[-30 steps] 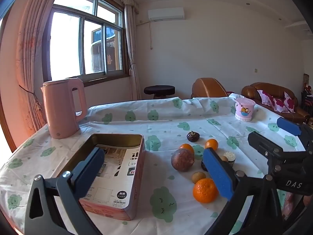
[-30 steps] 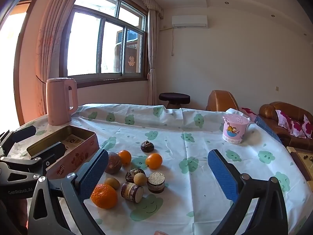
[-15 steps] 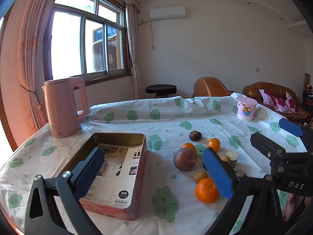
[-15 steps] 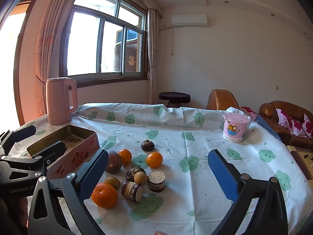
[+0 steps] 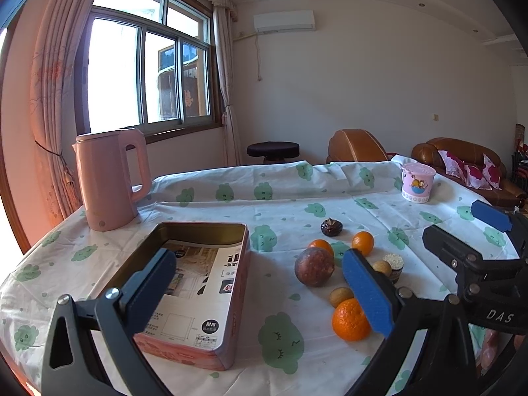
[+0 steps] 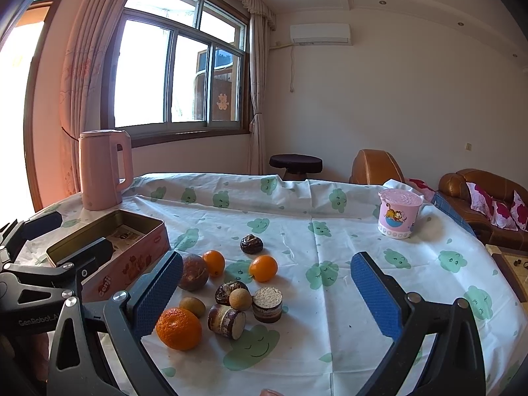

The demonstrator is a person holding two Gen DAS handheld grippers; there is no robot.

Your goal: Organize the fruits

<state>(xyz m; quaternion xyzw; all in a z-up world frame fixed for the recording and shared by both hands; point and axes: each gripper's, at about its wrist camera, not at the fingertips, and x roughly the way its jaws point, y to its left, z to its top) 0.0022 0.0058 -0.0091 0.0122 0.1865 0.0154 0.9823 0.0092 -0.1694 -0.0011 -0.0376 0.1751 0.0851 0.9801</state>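
Cloud-print tablecloth (image 6: pixel 330 217) in sunlit room

Right gripper (image 6: pixel 264 283) jaws wide apart, nothing between them, above the tablecloth (image 6: pixel 330 231). Fruit cluster ahead: large orange (image 6: pixel 179 328), purple-brown fruit (image 6: pixel 194 272), possibly passionfruit. Open pink tin (image 6: pixel 132 254) left; left gripper (image 6: pixel 59 241) over it.

A pink kettle (image 5: pixel 107 178) and cartoon cup (image 5: pixel 417 182) stand well apart.
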